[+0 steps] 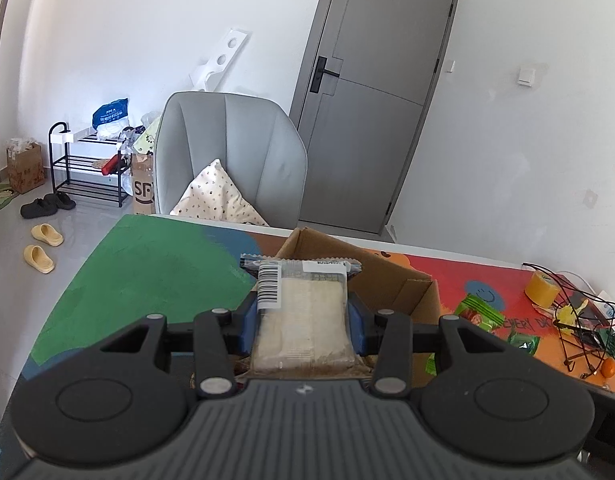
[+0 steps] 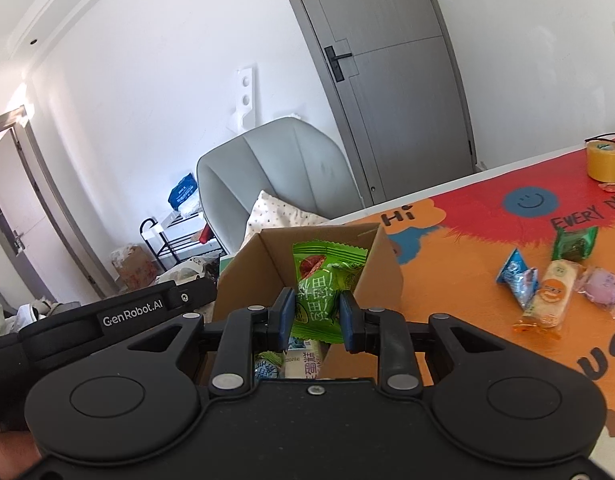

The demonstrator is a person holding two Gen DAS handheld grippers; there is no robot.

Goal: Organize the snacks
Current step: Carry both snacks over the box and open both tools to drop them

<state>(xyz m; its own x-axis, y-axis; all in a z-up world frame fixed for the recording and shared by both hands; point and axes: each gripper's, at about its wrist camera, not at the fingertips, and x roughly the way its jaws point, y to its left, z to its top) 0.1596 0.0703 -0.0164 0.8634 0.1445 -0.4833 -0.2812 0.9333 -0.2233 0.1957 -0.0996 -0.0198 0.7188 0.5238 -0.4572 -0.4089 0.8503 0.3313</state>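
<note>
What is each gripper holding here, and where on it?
Left gripper: pale cracker packet, clamped across its side edges. Right gripper: green snack packet, pinched across its lower half.

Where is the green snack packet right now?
In the right wrist view the green packet is clamped in the right gripper, held over the open cardboard box at the table's left, with other snacks already inside below it.

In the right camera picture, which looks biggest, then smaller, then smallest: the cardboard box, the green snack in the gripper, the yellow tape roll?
1. cardboard box
2. green snack, though it sits near the camera, held in the right gripper
3. yellow tape roll, which is farther away
</note>
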